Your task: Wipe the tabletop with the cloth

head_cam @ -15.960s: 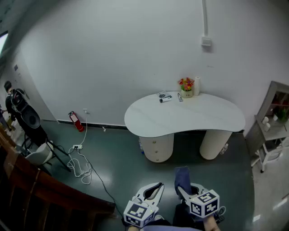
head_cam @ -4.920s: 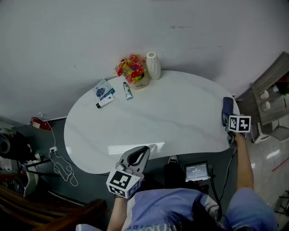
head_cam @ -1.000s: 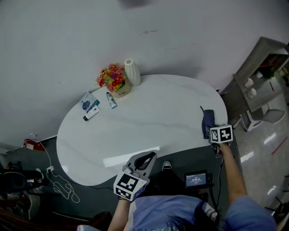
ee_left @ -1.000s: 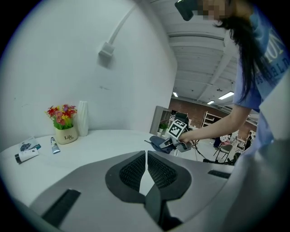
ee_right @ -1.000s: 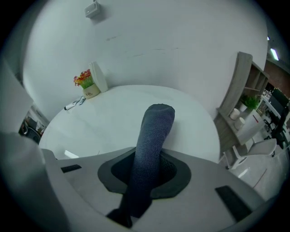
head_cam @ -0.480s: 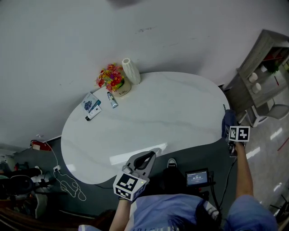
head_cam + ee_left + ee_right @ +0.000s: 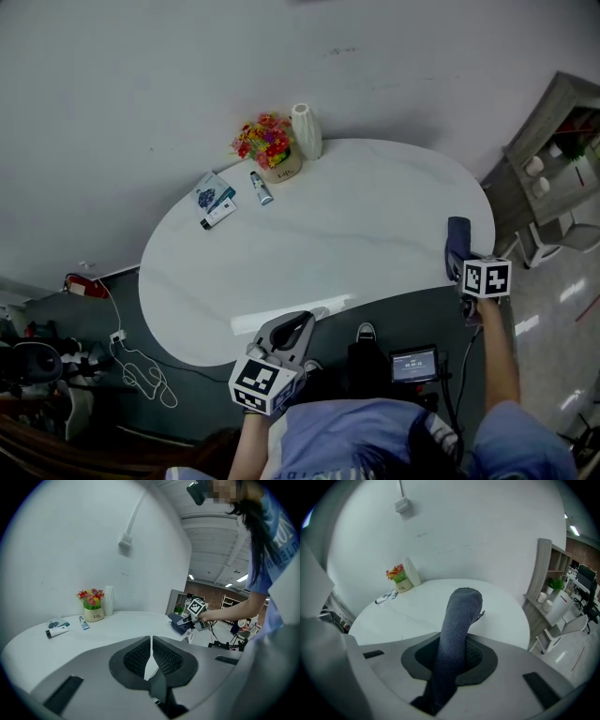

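Cloth [image 7: 457,242] on tabletop's [image 7: 356,234] right edge

Cloth [image 7: 457,625]: dark blue-grey, ribbed knit, bunched into a thick roll. I hold it clamped between the jaws of my right gripper [image 7: 465,270]. It runs up through them and stands out past the tips, ending in a rounded free end.

From the head view, the cloth sits over the right end of the tabletop [image 7: 356,234], close to the edge. I cannot tell whether it touches the surface.

Tabletop: white, glossy, bean-shaped, with faint grey veining. A bright streak of reflected light lies near its front edge.
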Demonstrator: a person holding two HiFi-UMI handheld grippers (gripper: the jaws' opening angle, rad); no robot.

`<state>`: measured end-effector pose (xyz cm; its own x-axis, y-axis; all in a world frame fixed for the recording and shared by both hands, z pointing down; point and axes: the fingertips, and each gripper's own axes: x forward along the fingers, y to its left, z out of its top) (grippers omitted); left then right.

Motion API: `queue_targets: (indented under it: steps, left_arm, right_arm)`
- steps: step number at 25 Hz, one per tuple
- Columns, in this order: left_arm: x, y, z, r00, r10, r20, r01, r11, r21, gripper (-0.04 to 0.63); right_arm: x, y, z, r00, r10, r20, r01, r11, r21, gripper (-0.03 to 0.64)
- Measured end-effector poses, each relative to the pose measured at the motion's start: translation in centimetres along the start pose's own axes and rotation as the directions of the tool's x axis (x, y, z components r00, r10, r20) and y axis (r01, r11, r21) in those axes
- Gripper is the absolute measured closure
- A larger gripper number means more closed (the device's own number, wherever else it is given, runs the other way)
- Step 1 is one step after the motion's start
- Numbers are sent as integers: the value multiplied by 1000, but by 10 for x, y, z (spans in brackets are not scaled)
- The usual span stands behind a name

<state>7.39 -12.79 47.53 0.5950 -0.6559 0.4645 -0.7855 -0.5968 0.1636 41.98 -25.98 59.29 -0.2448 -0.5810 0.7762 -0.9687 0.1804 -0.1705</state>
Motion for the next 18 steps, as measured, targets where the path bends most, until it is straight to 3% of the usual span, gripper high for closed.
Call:
queue_targets:
  steps: [5,10,14,18]
  left_arm:
    - [-64,24,-31,998,54,9,-54,998,-18,578]
    - [-135,52,-55,991,124,46,-122,992,-46,578]
    - [-183,67,-78,985,163,64,-159,985,-63,578]
    - [-222,79,-104,977,203,67,-197,977,-86,578]
  right_arm:
    - [-6,111,-6,993,120,8,-120,991,-65,538]
    - [-9,235,-33,965,260,-30,-261,951,-164,538]
    - [-11,328,-61,935,347,-68,-353,904,-240,538]
    - [-9,418,-93,897,423,-127,-441,836,-326,538]
